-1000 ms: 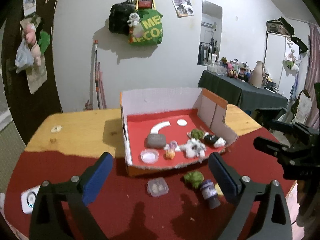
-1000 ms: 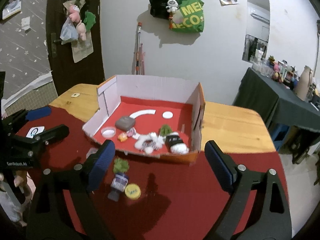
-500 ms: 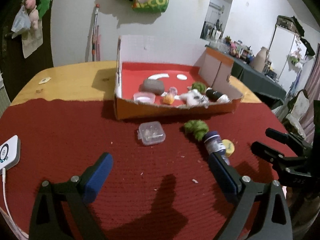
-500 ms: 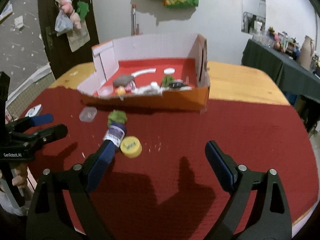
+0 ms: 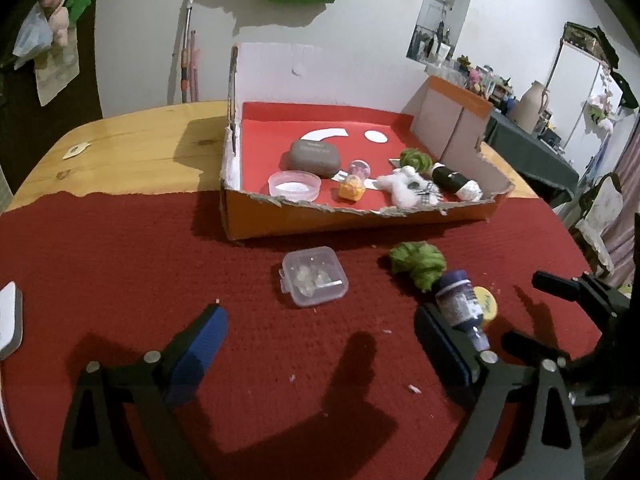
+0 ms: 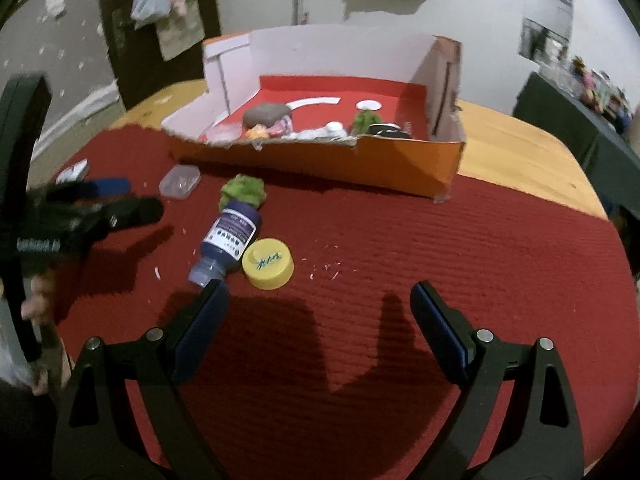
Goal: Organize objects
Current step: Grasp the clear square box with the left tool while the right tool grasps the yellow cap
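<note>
A: What are the two claws doing?

B: The left gripper (image 5: 320,340) is wide apart with nothing between its blue pads. Its jaws have just been closing a little, but it holds nothing. The right gripper (image 6: 320,304) is wide apart too, and only red cloth (image 6: 400,248) shows between its pads

A: Where are the things to tidy?

B: Four sit on the cloth, near the front of the cardboard box (image 5: 360,220). The small clear box (image 5: 314,278) is on the left, just past the left gripper. Right of it is the green fuzzy ball (image 5: 418,264). The blue bottle (image 6: 228,240) lies on its side, its bottom touching the fuzzy ball and its neck just beside the right gripper's left pad. The yellow lid (image 6: 269,263) lies right beside the bottle

A: And inside the box?

B: A grey stone (image 5: 314,157), a round white dish (image 5: 294,185), a little orange toy (image 5: 352,190), a white fluffy toy (image 5: 404,190), another green ball (image 5: 414,158) and a black and white roll (image 5: 456,182). They rest on its red floor, mostly toward the near edge

A: Can each claw see the other?

B: Yes, each one shows at the side of the other's view
</note>
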A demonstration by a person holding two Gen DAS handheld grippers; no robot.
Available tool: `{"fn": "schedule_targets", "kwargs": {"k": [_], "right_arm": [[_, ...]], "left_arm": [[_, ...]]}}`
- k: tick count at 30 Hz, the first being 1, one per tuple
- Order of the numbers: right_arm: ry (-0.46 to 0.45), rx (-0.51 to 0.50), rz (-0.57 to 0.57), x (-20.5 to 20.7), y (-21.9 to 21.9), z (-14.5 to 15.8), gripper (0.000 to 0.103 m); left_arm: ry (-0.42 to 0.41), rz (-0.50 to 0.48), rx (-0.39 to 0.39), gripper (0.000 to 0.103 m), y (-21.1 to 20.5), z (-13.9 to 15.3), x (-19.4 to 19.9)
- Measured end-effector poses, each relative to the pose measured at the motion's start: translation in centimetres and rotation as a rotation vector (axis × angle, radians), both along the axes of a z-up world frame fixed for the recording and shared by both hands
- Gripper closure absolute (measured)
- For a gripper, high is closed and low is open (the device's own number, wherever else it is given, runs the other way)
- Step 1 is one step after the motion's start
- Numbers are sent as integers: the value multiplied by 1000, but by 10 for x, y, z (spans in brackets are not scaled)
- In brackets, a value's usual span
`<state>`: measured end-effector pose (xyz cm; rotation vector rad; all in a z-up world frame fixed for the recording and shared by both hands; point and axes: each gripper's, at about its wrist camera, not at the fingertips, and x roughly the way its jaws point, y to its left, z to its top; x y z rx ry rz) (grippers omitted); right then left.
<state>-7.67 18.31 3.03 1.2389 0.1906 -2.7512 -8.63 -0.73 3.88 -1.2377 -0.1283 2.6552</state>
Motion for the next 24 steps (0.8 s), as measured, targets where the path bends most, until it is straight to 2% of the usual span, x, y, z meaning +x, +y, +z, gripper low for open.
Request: {"fn": "schedule_targets", "kwargs": {"k": [7, 13, 16, 21, 24], "right_arm": [[-36, 45, 41, -8, -3, -5, 12], [-71, 47, 80, -18, -7, -8, 21], [-80, 58, 103, -22, -11, -8, 23], [-93, 65, 145, -27, -18, -7, 37], [-90, 51, 166, -27, -20, -6, 49]], "left_arm": [[-41, -26, -7, 20, 1, -7, -21], [-43, -40, -36, 29, 6, -8, -31], [-47, -46, -32, 30, 8, -9, -35], [-47, -63, -27, 43, 11, -9, -38], [-42, -64, -17, 56, 11, -9, -37]]}}
